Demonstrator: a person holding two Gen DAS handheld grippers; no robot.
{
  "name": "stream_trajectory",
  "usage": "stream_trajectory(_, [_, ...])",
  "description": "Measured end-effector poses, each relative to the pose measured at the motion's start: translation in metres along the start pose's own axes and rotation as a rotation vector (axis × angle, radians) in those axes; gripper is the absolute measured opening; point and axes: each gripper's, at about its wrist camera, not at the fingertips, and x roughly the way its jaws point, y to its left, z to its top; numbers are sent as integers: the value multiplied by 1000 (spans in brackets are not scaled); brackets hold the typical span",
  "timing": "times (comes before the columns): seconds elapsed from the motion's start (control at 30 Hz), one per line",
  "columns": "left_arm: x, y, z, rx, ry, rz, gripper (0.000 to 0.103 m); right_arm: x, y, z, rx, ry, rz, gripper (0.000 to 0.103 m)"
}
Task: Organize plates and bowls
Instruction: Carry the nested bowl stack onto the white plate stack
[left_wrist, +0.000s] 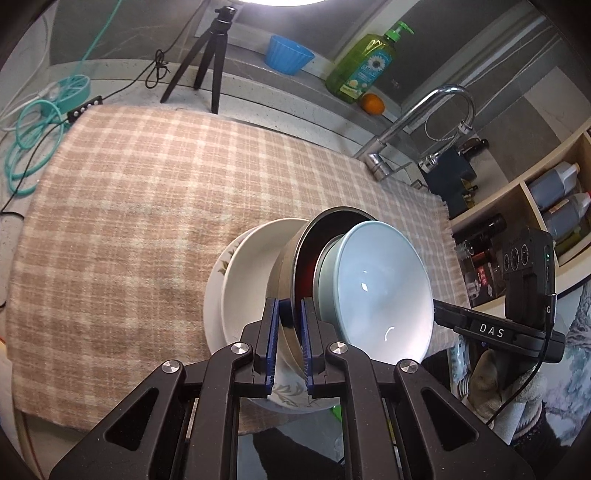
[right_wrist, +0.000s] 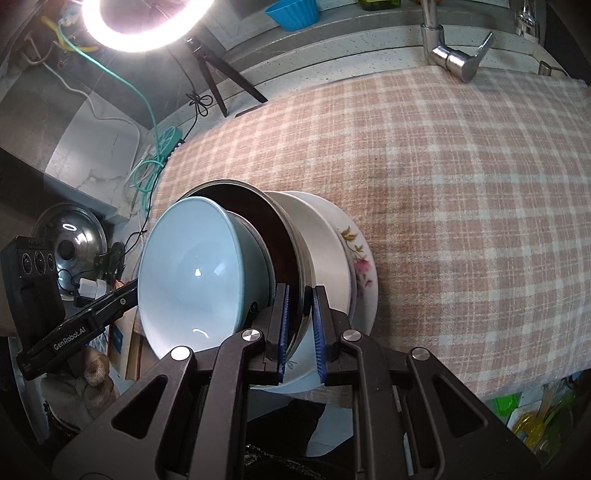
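Note:
A stack of dishes stands near the front edge of the checked cloth (left_wrist: 129, 206): a floral plate (left_wrist: 212, 295) at the bottom, a white deep plate (left_wrist: 251, 273) on it, then a steel bowl (left_wrist: 286, 266) with a light blue bowl (left_wrist: 380, 284) inside. My left gripper (left_wrist: 290, 325) is shut on the steel bowl's rim. From the other side, my right gripper (right_wrist: 300, 325) is shut on the same steel bowl (right_wrist: 291, 229) rim. The blue bowl (right_wrist: 188, 273), white plate (right_wrist: 325, 240) and floral plate (right_wrist: 360, 258) also show in the right wrist view.
A black tripod (left_wrist: 210, 55), blue cup (left_wrist: 288, 53), green soap bottle (left_wrist: 364, 62), orange (left_wrist: 372, 103) and faucet (left_wrist: 417, 122) stand behind the cloth. Teal cable (left_wrist: 29, 147) lies at the left. Shelves with bottles (left_wrist: 554, 192) are at the right. A ring light (right_wrist: 147, 22) glows.

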Motion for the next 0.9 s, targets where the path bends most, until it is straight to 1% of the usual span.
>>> stream_trajectory(0.77, [1,1,-5,-17,16,8,10,1,0,-2,6,5,10,14])
stream_trajectory(0.9, [-4,0,-5,-8,-4,19,9,-4,2,-3,-4,-8,12,14])
